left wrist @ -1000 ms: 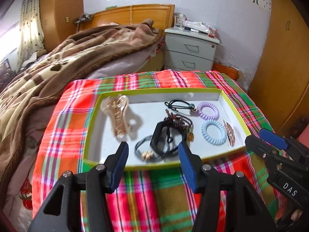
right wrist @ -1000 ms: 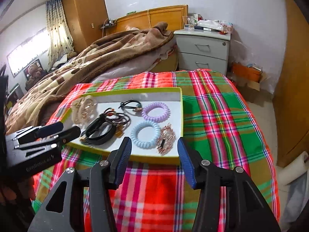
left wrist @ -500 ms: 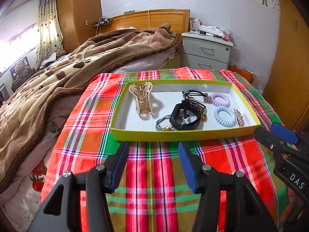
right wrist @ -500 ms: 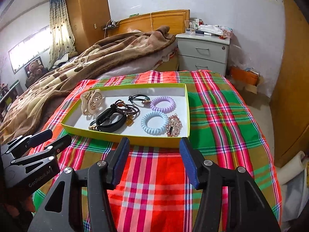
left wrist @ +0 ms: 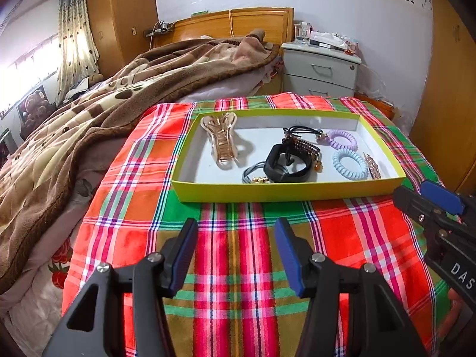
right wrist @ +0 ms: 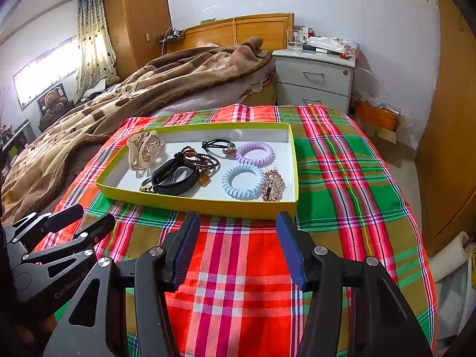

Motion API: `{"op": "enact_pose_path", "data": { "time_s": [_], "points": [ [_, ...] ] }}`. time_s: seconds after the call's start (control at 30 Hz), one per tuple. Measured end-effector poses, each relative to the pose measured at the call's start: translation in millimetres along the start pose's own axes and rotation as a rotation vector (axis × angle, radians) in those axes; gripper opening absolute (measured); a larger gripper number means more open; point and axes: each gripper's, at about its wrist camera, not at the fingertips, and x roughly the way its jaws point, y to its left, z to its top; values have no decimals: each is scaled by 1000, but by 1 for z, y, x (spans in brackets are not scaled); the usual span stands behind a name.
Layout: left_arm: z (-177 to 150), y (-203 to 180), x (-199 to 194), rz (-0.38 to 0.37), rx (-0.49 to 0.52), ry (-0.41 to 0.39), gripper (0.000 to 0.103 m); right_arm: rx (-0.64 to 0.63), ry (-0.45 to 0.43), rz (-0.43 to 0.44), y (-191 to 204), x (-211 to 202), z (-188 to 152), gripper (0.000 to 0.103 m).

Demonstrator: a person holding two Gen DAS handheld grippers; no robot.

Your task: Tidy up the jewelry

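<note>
Ahead of both grippers, beyond the fingers, the jewelry tray (right wrist: 208, 206) is seen on the plaid-covered surface (right wrist: 342, 178), long axis across the view; items bunched inside, R gripper (right wrist: 238, 248) nearer its front rim than L gripper (left wrist: 235, 253). Both sets of fingers are wide apart w/ nothing between. Vs earlier frame, both were pulled back and tray looks farther off.

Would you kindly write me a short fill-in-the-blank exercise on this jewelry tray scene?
1. The tray has a ____ rim.
2. The coil tie beside the purple coil tie is ____.
3. Both the left gripper and the right gripper hold ____.
4. The tray sits on a ____ cloth.

Missing words: yellow-green; blue; nothing; plaid
</note>
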Motion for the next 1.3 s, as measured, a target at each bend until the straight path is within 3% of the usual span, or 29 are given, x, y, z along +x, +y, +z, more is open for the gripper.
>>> {"op": "enact_pose_path", "data": {
  "time_s": [0.27, 0.4, 1.3],
  "points": [
    [-1, -1, -4, -43, -11, -9, 56, 3, 3, -2, 2, 0, -2, 54],
    [-2, -4, -3, 10, 8, 0, 56, 2, 2, -3, 2, 0, -2, 54],
    [-2, 0, -6, -10, -26, -6, 56, -1, 6, -3, 3, -1, -6, 54]
  ]
}}
